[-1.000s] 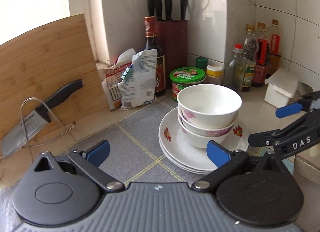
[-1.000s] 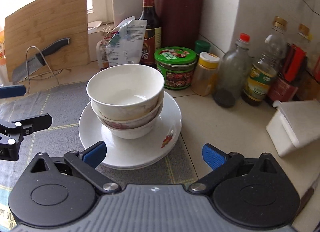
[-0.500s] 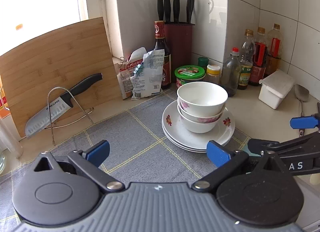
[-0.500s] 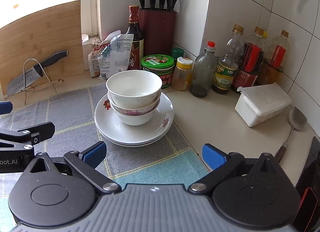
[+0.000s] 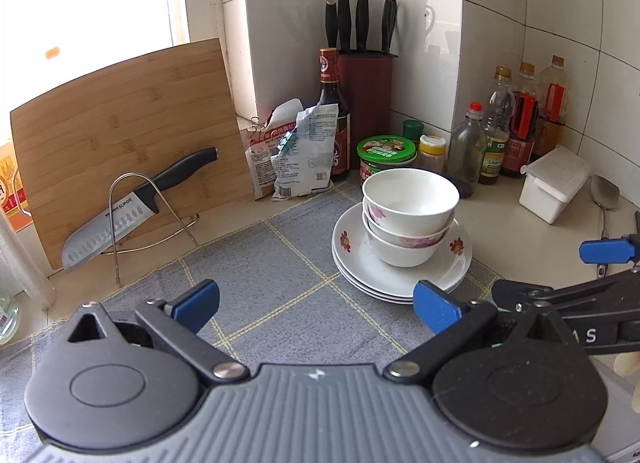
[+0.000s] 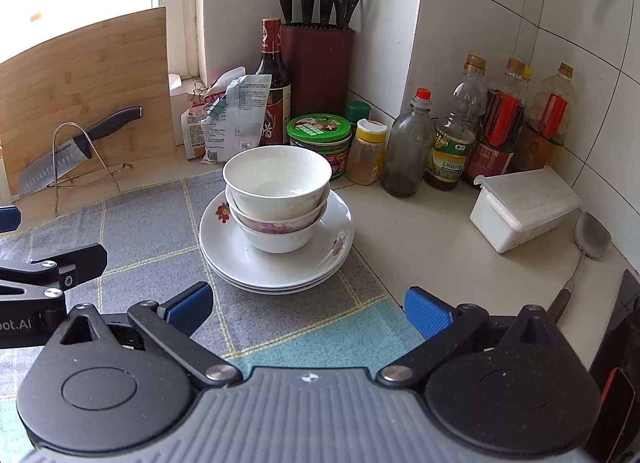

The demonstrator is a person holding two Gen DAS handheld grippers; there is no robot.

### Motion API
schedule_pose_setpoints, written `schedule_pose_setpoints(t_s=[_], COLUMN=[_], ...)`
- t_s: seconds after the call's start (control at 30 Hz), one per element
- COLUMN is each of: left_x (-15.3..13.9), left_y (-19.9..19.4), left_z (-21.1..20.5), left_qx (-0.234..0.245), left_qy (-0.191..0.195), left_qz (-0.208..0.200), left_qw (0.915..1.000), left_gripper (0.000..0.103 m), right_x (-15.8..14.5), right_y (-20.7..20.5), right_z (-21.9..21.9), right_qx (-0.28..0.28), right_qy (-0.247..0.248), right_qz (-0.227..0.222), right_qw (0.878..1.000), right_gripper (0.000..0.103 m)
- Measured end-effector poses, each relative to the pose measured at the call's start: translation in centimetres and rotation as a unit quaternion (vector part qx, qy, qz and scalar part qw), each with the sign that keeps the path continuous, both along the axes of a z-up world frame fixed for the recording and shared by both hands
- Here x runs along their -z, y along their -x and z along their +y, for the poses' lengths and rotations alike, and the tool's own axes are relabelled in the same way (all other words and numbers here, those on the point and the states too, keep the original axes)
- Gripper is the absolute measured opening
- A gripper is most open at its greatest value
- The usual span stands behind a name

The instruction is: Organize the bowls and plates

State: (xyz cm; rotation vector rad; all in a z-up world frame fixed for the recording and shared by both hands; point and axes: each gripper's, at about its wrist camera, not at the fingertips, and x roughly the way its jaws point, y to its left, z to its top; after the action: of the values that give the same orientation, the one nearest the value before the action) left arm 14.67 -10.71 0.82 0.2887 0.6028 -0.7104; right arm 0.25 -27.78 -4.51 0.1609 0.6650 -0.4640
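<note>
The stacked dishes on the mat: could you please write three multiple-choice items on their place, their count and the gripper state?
1. The bowls sit:
A. on the plates
B. on the cutting board
C. in the white box

2. Number of nested bowls:
A. one
B. two
C. five

3. The right gripper is:
A. shut on a bowl
B. shut on a spoon
C. open

Answers: 1 A, they rest on the stacked plates. 2 B, two rims show. 3 C, its blue fingers stand wide apart, holding nothing.
</note>
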Motion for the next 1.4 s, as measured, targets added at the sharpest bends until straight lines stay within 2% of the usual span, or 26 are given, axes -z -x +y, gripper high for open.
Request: schedule_pose_setpoints(t_s=[1.4], left_x=[-0.4], left_y=[0.69], left_z=[-0.04], left_qx=[0.0], left_qy=[0.004], left_qz=[0.005], left_qw=[1.0], left_gripper=[0.102], right_x=[-0.58], right_y=[0.84], right_z=[-0.06], right_qx=[0.006], right_qy=[0.003], right_qz=[-0.002], right_qw=[1.0], right_gripper=[0.103])
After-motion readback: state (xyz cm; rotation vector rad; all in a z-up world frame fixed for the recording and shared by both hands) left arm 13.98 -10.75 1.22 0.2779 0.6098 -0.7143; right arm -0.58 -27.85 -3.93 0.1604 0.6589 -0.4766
